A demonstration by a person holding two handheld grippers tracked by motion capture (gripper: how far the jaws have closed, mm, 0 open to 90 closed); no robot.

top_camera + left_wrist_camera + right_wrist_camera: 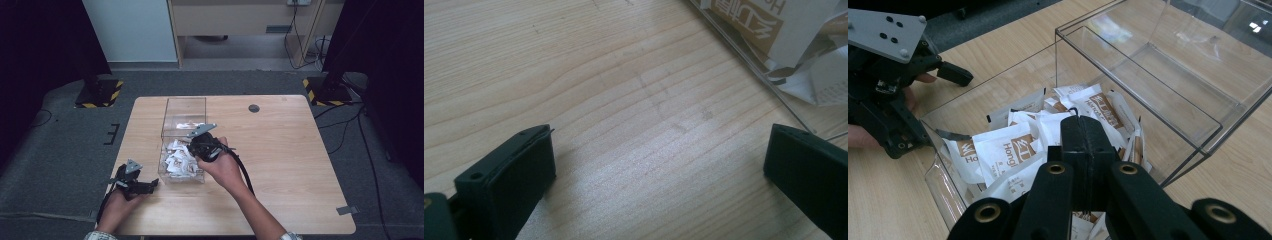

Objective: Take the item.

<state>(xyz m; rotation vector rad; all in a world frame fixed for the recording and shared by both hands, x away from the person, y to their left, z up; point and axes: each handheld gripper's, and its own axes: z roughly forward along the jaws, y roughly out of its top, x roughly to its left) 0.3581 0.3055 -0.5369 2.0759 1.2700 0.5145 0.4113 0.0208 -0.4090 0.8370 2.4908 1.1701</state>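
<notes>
My right tongs [1082, 131], pressed together, hang over the white-and-brown paper sachets [1008, 150] in the clear plastic box [185, 107]; left tongs [150, 185] spread nearby.

Lighting: even overhead room light on the table [280, 150]; dark corners in the high view. Glare: white reflections on the clear box [1158, 60]. Shadows: soft, beneath the left gripper's jaws. Focus: near jaws slightly soft; high view low in detail.

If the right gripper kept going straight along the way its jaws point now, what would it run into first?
Most likely the white and brown sachets heaped in the clear box. The right gripper, jaws shut, points down at them from just above; the exact gap is unclear.
</notes>
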